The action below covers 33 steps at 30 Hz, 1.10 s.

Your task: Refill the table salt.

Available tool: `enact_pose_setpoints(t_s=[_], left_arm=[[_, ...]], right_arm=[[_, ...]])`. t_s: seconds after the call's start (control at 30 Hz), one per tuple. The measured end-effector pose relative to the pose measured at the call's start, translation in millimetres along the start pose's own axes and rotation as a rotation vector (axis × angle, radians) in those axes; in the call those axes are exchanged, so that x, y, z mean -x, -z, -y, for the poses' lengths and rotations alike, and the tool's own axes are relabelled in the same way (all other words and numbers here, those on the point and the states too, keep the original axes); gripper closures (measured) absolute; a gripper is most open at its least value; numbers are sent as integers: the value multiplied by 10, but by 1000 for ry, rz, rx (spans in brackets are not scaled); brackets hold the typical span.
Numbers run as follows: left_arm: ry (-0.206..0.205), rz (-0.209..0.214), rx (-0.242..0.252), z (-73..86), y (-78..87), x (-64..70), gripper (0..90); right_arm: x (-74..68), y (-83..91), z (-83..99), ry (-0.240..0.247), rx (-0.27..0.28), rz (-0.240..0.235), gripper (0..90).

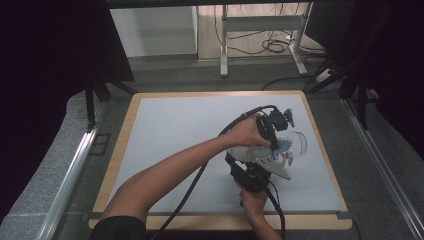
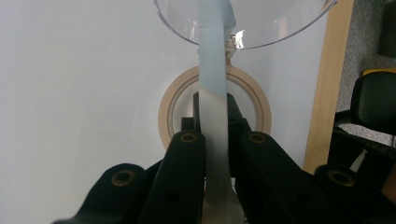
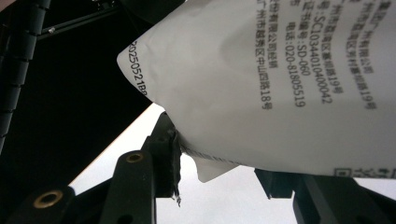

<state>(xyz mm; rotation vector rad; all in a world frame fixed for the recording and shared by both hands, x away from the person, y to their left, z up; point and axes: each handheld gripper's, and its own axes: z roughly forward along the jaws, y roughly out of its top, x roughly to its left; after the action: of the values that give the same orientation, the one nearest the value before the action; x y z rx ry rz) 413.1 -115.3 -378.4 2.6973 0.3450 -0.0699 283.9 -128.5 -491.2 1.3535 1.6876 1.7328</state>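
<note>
A white pouch (image 1: 248,153) with black print and a light blue top hangs above the right half of the table, between my two grippers. In the left gripper view the pouch's blue-to-white edge (image 2: 212,60) runs straight up between the jaws, and my left gripper (image 2: 214,111) is shut on it. My left gripper (image 1: 275,136) comes in from above. In the right gripper view the pouch (image 3: 261,84) bulges between the jaws, and my right gripper (image 3: 224,168) holds its lower seam. My right gripper (image 1: 254,172) sits under the pouch.
A clear plastic bowl (image 1: 299,141) stands just right of the pouch, close to the pouch's blue top (image 2: 261,23). A beige tape roll (image 2: 166,114) lies flat on the pale mat (image 1: 165,130). The table's wooden right edge (image 1: 322,150) is close.
</note>
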Motion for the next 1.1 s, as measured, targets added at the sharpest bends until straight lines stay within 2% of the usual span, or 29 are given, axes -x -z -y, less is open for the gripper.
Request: enact_pose_setpoints(t_s=[0.17, 0.37, 1.1], left_arm=[[-1, -1, -7, -12, -2, 4, 900], [-1, -2, -14, -40, 1, 29, 900], [-2, 2, -10, -26, 12, 15, 900]], right_arm=[[1, 4, -5, -5, 0, -3, 563], [-4, 26, -24, -34, 7, -6, 564], [-5, 29, -27, -27, 7, -10, 565]])
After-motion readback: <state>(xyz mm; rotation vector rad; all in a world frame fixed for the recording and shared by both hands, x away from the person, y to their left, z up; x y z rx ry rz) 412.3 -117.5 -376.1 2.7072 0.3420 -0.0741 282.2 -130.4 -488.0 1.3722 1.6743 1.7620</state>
